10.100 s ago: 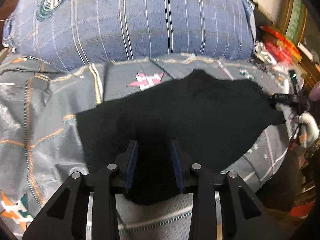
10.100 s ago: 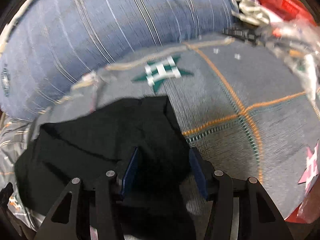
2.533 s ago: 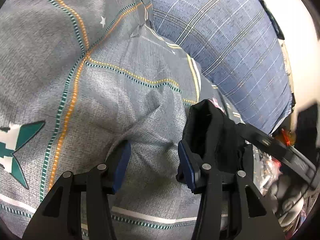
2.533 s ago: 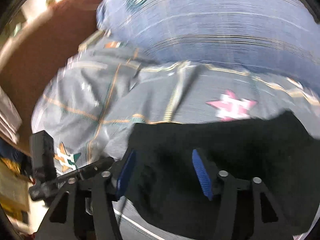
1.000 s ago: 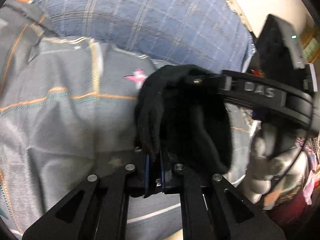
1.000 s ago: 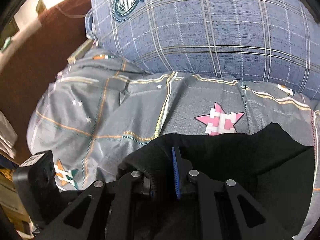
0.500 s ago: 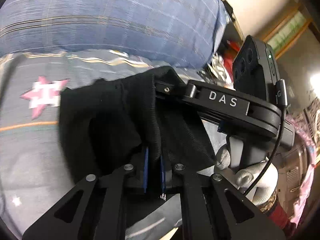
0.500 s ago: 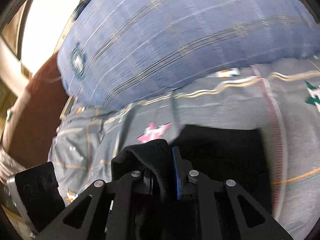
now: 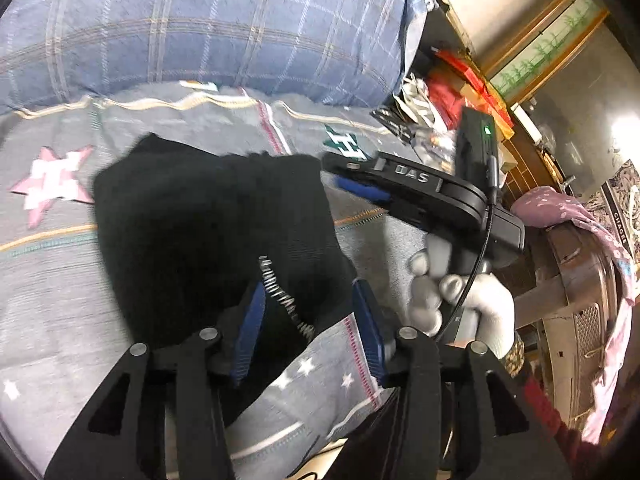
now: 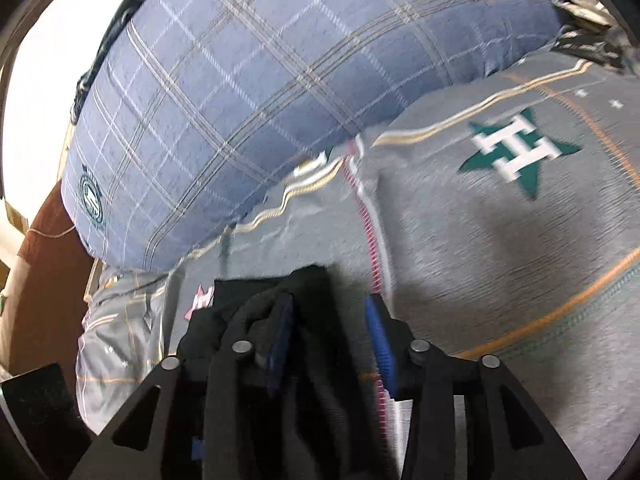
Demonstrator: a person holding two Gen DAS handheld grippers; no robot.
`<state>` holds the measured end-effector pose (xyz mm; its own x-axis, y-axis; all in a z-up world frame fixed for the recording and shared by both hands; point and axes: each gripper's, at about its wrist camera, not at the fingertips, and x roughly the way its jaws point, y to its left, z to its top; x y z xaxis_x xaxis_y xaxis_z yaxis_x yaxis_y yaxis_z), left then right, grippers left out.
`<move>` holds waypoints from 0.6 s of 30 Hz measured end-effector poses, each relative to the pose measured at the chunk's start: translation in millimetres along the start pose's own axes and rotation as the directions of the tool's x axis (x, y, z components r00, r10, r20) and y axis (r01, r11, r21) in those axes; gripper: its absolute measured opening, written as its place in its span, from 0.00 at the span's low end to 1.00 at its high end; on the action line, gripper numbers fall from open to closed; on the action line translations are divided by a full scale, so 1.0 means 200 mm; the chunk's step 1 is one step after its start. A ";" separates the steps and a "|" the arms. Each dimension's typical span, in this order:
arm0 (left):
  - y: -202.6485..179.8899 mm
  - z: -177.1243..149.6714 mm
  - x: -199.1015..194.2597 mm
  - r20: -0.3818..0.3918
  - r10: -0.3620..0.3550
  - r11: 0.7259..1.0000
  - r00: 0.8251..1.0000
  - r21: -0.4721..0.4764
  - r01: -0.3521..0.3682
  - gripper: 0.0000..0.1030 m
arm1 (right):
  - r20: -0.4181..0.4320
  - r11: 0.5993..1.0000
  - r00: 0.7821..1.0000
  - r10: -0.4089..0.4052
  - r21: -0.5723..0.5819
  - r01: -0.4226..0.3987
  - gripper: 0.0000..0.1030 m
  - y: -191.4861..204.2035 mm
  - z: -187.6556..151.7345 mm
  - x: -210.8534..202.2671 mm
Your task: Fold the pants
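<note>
Black pants [image 9: 208,216], soft knit, folded into a thick bundle on the bed. Bedspread [image 9: 52,280]: grey, orange grid lines, star motifs. Blue plaid pillow [image 9: 200,28] behind. Left gripper [image 9: 306,332] jaws opening, pants edge between, pads apart from cloth. Right gripper [image 10: 332,344] jaws opening over a bunched fold; contact blurred. Gloved hand [image 9: 460,300] holds its handle. Cluttered shelves at right, indistinct.
</note>
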<state>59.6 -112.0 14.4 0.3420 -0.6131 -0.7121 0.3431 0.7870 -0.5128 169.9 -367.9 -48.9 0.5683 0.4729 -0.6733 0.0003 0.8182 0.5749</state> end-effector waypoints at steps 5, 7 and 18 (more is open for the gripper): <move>0.14 0.01 -0.07 0.056 0.073 0.995 0.996 -0.069 -0.069 0.42 | 0.085 0.981 0.977 0.195 -0.024 -0.194 0.36 0.13 -0.07 -0.18; 0.18 0.01 -0.03 0.045 0.100 0.990 0.994 -0.100 -0.095 0.42 | 0.030 0.954 0.954 0.299 -0.037 -0.298 0.36 0.19 -0.12 -0.17; 0.27 -0.05 0.03 -0.002 0.142 0.986 0.990 -0.090 -0.142 0.42 | -0.060 0.999 0.998 0.009 -0.036 -0.011 0.39 0.03 -0.22 0.03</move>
<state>71.6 -71.7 -21.7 0.3854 -0.4947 -0.7790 0.2109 0.8690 -0.4475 136.1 -345.0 -69.6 0.5181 0.4990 -0.6947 -0.0359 0.8242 0.5652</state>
